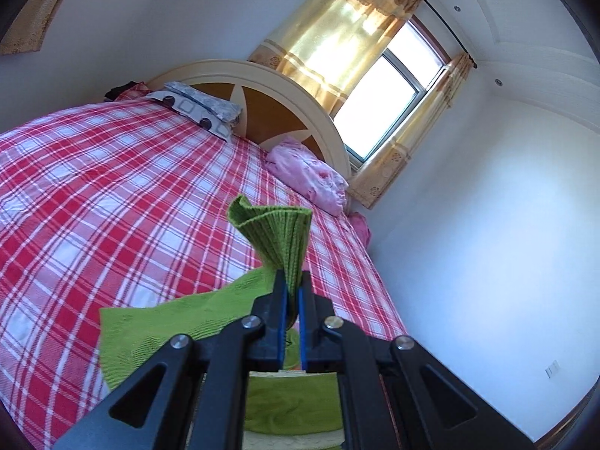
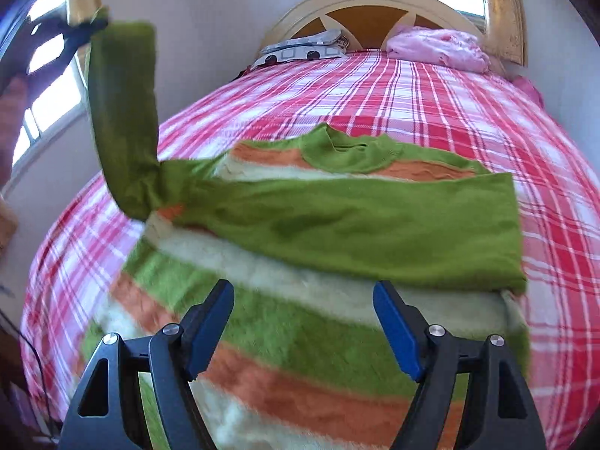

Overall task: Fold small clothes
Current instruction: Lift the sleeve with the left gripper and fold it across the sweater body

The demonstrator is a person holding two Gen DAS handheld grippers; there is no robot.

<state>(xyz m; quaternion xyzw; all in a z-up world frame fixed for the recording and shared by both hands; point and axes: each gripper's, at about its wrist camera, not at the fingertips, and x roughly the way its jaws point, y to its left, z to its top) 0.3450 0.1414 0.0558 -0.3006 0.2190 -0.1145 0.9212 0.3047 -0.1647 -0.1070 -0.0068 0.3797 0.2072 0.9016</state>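
Note:
A small sweater (image 2: pixel 300 318) with green, orange and cream stripes lies flat on the bed. One green sleeve (image 2: pixel 375 221) is folded across its chest. My left gripper (image 1: pixel 292 285) is shut on the ribbed cuff of the other green sleeve (image 1: pixel 277 232) and holds it up in the air. In the right wrist view that lifted sleeve (image 2: pixel 123 112) hangs at the upper left, with the left gripper (image 2: pixel 93 24) at its top. My right gripper (image 2: pixel 303 292) is open and empty, just above the sweater's lower body.
The bed (image 1: pixel 93 187) has a red and white plaid sheet. A grey patterned pillow (image 1: pixel 198 107) and a pink bundle (image 1: pixel 307 172) lie by the curved headboard (image 1: pixel 285 90). A window with yellow curtains (image 1: pixel 382 105) is behind it. A white wall runs along the bed's right side.

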